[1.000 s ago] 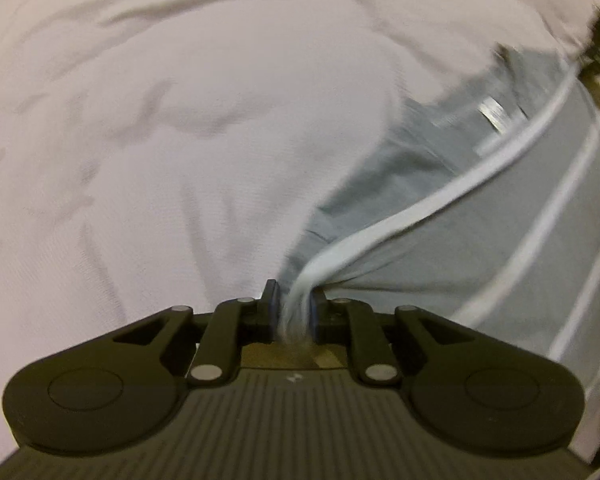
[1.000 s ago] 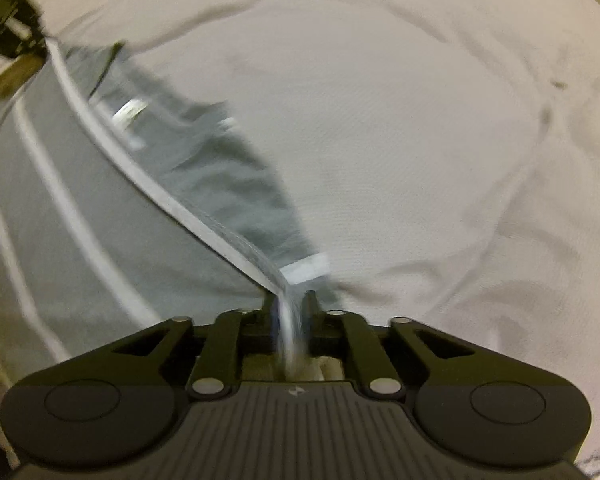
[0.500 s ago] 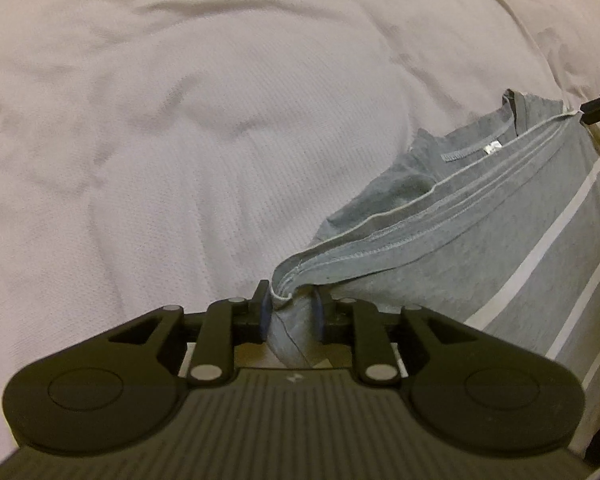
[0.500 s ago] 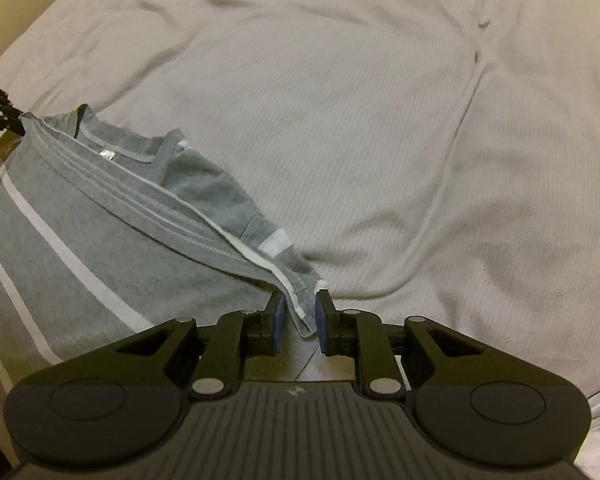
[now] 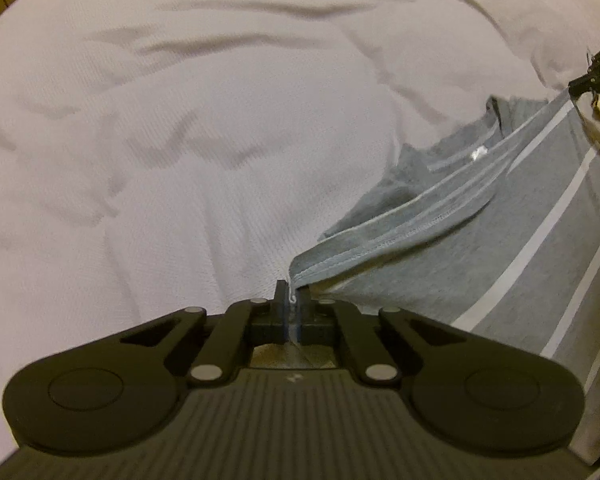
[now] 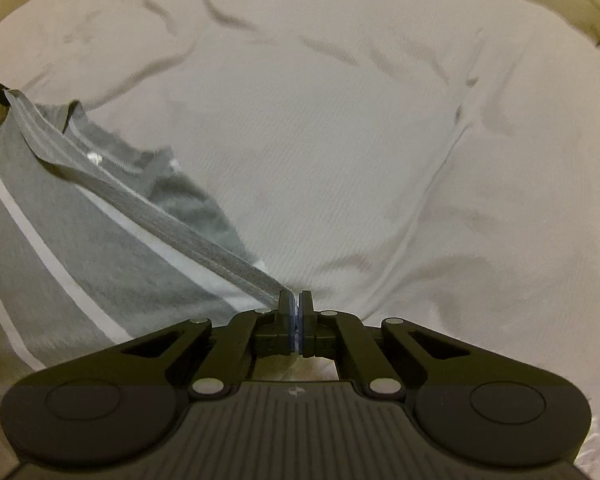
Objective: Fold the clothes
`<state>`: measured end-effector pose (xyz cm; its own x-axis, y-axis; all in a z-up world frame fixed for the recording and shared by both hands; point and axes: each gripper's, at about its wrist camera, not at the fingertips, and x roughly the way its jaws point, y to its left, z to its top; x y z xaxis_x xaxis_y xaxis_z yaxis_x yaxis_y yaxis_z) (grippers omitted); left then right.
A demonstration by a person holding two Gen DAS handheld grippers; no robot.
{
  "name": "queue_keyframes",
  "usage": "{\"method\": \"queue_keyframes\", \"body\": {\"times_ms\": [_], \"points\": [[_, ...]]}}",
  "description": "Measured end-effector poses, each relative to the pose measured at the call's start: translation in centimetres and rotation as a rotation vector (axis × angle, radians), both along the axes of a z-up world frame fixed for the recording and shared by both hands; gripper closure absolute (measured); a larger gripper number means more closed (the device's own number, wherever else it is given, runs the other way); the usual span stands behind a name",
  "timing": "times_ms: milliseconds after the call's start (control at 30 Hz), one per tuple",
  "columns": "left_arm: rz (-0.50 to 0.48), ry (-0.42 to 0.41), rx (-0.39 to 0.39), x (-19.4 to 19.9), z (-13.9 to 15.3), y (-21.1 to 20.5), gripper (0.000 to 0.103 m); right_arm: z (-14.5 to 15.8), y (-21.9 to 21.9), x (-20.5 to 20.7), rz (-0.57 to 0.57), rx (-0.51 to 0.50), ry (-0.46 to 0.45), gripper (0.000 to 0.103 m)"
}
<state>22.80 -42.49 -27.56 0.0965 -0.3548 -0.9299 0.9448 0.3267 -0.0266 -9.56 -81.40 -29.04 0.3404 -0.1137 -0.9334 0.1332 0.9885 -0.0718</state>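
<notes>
Pinching the hem w/ both tools, I've got the grey striped tee [image 5: 480,272] stretched between them over the white bedsheet [image 5: 220,160]. Left gripper [image 5: 293,304] is clamped tight on one hem corner, fabric visibly squeezed between the pads; right gripper [image 6: 296,308] is closed on the opposite corner the same way, jaws pressed nearly flush on a thin bit of cloth. In the left view the other tool's tips show at the far right edge, at the end of the taut hem band [image 5: 400,232], so both grips sit on the same edge. Why held like this: a corner in each tool keeps the hem straight & tensioned, so the shirt body hangs/drapes evenly below it & lands w/o bunching. Neckline w/ its small label [image 6: 94,157] lies on the sheet just beyond the lifted hem, which suggests the bottom edge is being brought up toward the collar, i.e. a half-fold lengthwise. My read: mid-fold, not laid down yet. Next I'd need to lower both corners together, keeping tension equal; if one side sags, the stripes [image 6: 52,264] go skew & a crease sets in. Knit is soft, so thin pinch could slip.
</notes>
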Motion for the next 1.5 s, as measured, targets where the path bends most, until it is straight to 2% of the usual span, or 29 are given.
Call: {"method": "queue_keyframes", "body": {"times_ms": [133, 467, 633, 967, 1033, 1100, 1200, 1267, 1333, 1433, 1500], "points": [[0.024, -0.004, -0.02, 0.8, 0.5, 0.5, 0.103, 1.0, -0.2, 0.0, -0.019, -0.014, -0.03, 0.103], [0.067, 0.004, -0.018, 2.1, -1.4, 0.1, 0.102, -0.6, -0.8, 2.2, -0.061, -0.042, -0.049, 0.103], [0.069, -0.009, -0.037, 2.5, -1.5, 0.0, 0.102, -1.2, -1.0, 2.7, -0.077, -0.064, -0.062, 0.103], [0.124, 0.013, 0.001, 3.3, -4.6, -1.5, 0.099, -3.5, -1.1, 2.9, -0.136, -0.052, -0.024, 0.103], [0.147, 0.008, 0.012, 3.2, -4.6, -1.3, 0.093, -3.2, -0.9, 2.9, -0.154, -0.068, -0.027, 0.096], [0.186, -0.013, 0.02, 3.2, -4.0, -0.4, 0.092, -2.2, -0.8, 2.7, -0.195, -0.11, -0.034, 0.086], [0.246, -0.046, 0.032, 3.2, -2.9, 1.1, 0.092, -0.8, -0.4, 1.4, -0.259, -0.138, -0.054, 0.086], [0.249, -0.065, 0.02, 2.1, -1.6, 1.9, 0.092, 0.3, 0.8, 0.7, -0.289, -0.109, -0.083, 0.086], [0.222, -0.078, 0.001, 0.3, -0.1, 2.5, 0.092, 1.2, 2.9, -0.7, -0.312, -0.029, -0.119, 0.086], [0.12, -0.037, -0.042, -4.3, 1.6, 2.7, 0.092, 1.5, 7.3, -2.2, -0.294, 0.104, -0.14, 0.087], [0.054, 0.015, -0.035, -7.6, 1.4, 3.0, 0.091, 0.7, 10.8, -3.3, -0.248, 0.179, -0.118, 0.087]]}}
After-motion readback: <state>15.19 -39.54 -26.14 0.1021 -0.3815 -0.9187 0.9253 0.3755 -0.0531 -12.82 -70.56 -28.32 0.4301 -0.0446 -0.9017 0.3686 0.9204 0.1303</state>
